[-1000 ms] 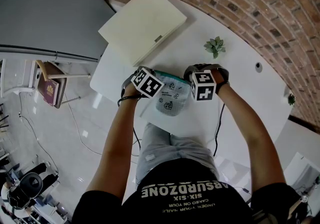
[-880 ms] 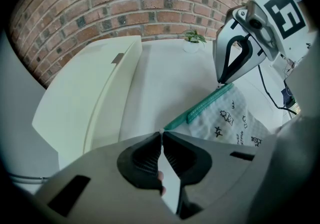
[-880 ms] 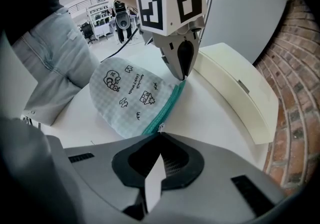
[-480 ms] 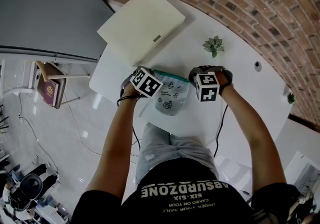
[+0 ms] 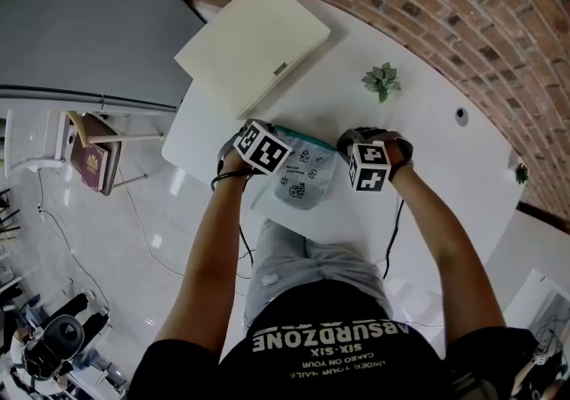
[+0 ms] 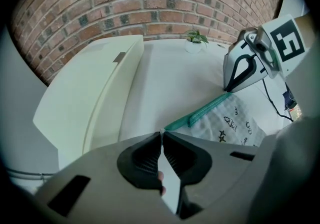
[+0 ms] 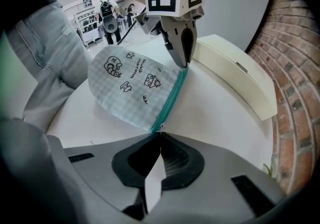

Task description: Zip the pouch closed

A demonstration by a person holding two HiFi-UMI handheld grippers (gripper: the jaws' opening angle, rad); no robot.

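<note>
1. Left gripper (image 6: 162, 133): jaws pressed together on one corner of the pouch (image 6: 235, 120), anchoring that end of the teal zipper (image 6: 207, 111).
2. Right gripper (image 7: 159, 133): jaws pinched shut on the zipper's opposite end, apparently at the slider, which is too small to make out.
3. The pouch lies flat on the white table (image 5: 427, 113), stretched between both grippers.
4. Progress: the teal band shows no gap along its length, so the zip appears closed or nearly so. Only release seems left.

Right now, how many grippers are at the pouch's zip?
2. The left gripper sits at one end of the pouch's teal zip, the right gripper at the opposite end. None appears hidden.
</note>
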